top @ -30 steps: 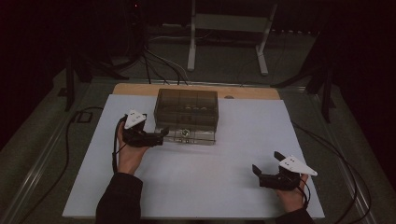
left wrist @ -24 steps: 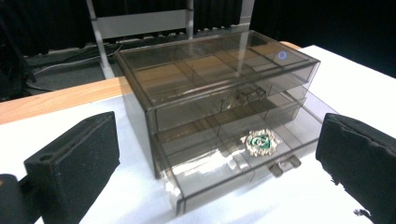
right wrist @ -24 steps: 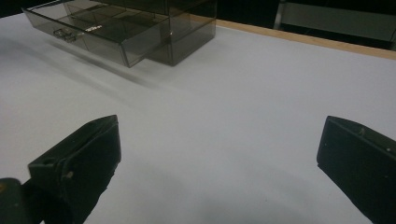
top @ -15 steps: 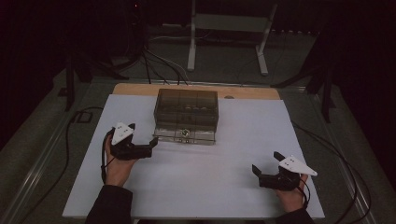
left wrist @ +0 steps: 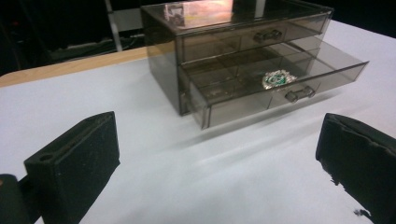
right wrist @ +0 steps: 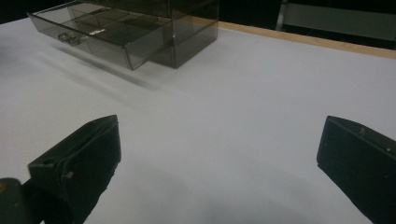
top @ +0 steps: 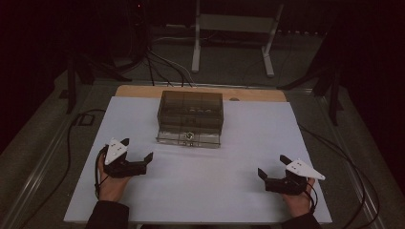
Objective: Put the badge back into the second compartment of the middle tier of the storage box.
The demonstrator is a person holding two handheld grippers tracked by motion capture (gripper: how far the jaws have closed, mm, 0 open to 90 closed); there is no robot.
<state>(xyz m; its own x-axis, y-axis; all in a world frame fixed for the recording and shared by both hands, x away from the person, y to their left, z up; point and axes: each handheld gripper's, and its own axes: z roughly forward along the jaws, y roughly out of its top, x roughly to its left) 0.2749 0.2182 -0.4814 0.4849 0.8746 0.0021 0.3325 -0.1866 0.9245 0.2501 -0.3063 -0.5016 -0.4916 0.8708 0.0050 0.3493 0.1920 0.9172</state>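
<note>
A: White surface (top: 200, 191), nearest the person. Left tongs (top: 136, 164) sit on it at the near left, held in a hand (top: 111, 183), jaws spread wide, nothing between them.

B: And the right one?

A: Right tongs (top: 267, 177) at the near right, also in a hand (top: 298, 200), jaws wide apart, nothing held. Both low over the surface; touching or not, can't tell. The two are well apart from each other.

B: Where's the box?

A: Smoky see-through drawer box (top: 191, 117), farther back, about midway across the surface, between the two tongs side to side but beyond both. Left tongs are nearer to it, off its front left corner, clear gap between. Right tongs well apart from it, off to the right.

B: Drawers?

A: The lower drawer (left wrist: 280, 86) is pulled out toward the person, the top one is in. In the left gripper view the open drawer lies ahead, past the jaws and a bit right of centre, with a small green and silver item (left wrist: 276, 78) in one compartment just behind the handle (left wrist: 299, 93). What it is, too small to tell.

B: Right gripper view?

A: Box at upper left, drawer sticking out, far from the jaws. Bare white surface between.

B: Behind the box?

A: Wooden edge strip (top: 143, 90), then dark floor with cables (top: 162, 62) and a metal stand (top: 234, 28).
</note>
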